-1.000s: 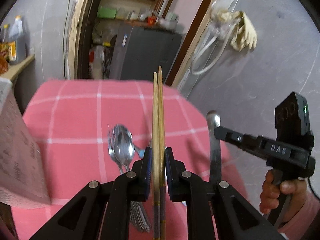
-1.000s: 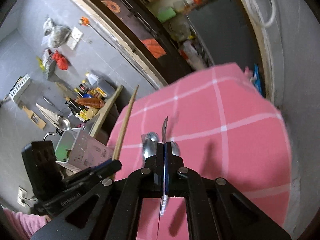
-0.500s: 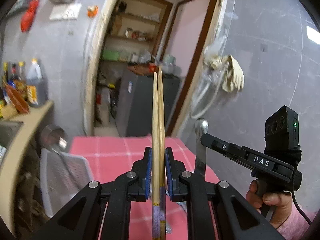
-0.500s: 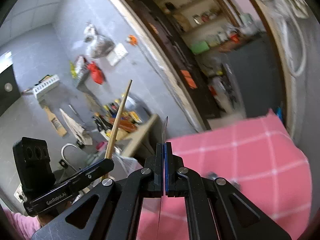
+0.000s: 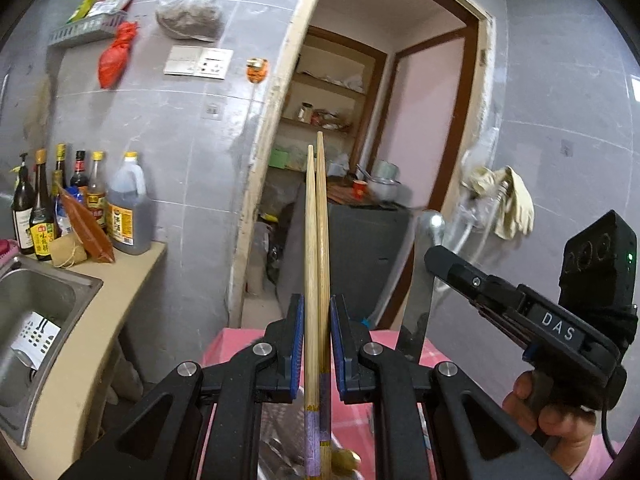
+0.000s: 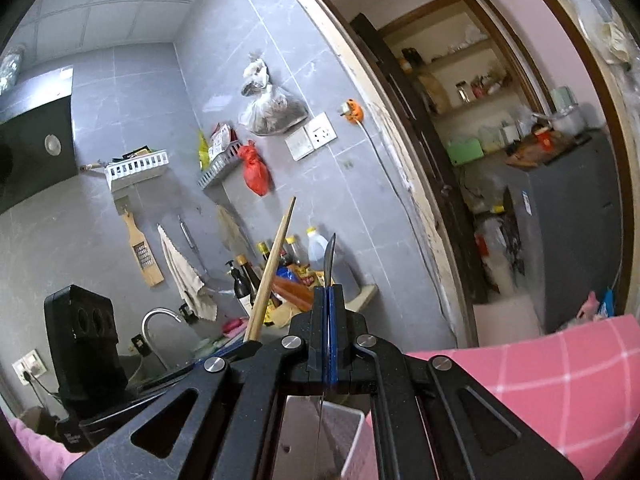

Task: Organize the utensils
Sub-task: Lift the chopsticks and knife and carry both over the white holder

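Observation:
My left gripper (image 5: pixel 317 344) is shut on a pair of wooden chopsticks (image 5: pixel 317 240) with purple-banded ends, held upright and pointing up at the doorway. My right gripper (image 6: pixel 328 320) is shut on a flat metal utensil (image 6: pixel 329 256), seen edge-on here and as a steel handle (image 5: pixel 420 280) in the left wrist view. A white perforated utensil holder (image 6: pixel 352 436) sits right under the right gripper on the pink checked tablecloth (image 6: pixel 560 384). The left gripper and its chopsticks (image 6: pixel 270 268) show at the left of the right wrist view.
A steel sink (image 5: pixel 36 304) and counter with sauce bottles (image 5: pixel 80 204) stand at the left. A doorway with a dark cabinet (image 5: pixel 360 248) is ahead. A faucet (image 6: pixel 156 320) and hanging racks (image 6: pixel 136 170) are on the grey tiled wall.
Both grippers have tilted upward with their utensils, so the views swung from the tablecloth to the wall and doorway. The loose spoons on the cloth have dropped out of sight.

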Tool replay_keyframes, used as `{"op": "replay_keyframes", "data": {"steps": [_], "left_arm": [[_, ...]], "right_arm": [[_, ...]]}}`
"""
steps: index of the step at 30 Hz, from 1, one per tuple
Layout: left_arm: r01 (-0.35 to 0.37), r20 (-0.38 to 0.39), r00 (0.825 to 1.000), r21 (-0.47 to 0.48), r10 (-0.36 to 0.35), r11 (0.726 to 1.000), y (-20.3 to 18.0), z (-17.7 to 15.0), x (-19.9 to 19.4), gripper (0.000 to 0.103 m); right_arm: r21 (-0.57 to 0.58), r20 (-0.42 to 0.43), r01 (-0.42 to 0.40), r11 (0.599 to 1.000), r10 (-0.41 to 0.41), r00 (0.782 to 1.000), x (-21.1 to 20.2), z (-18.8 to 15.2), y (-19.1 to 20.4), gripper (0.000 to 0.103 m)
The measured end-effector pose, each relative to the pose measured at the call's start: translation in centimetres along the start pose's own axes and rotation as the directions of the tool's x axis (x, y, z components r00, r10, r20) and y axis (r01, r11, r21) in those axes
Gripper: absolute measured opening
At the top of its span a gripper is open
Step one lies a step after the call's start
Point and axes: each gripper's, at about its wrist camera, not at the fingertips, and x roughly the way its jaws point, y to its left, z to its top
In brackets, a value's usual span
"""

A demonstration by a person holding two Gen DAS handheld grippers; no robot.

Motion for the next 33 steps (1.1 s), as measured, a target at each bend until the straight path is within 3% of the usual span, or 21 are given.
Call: {"op": "replay_keyframes", "data": {"steps": [9,19,33], "left_arm": [[0.028,0.062,0.998,-0.123,-0.021,0.992,3.7,-2.5,1.7,0.012],[0.065,0.114,0.993,-0.202,-0.042,0.977,5.2,-3.9,2.5,0.012],[0.074,0.159,0.986,-0.148,-0.050,0.986,4.4,-5.4,1.9,0.012]], "right_arm": [[-0.094,-0.052,0.016,0.995,-0.021,0.998,3.4,-3.6,-0.2,0.001],[-0.137,-0.057,-0.002,0.991,-0.006,0.998,4.0,-5.2,-0.2,0.001],[-0.220,-0.089,-0.001,0.976,-0.019,0.996,3.7,-6.5,0.3,0.001]]}}
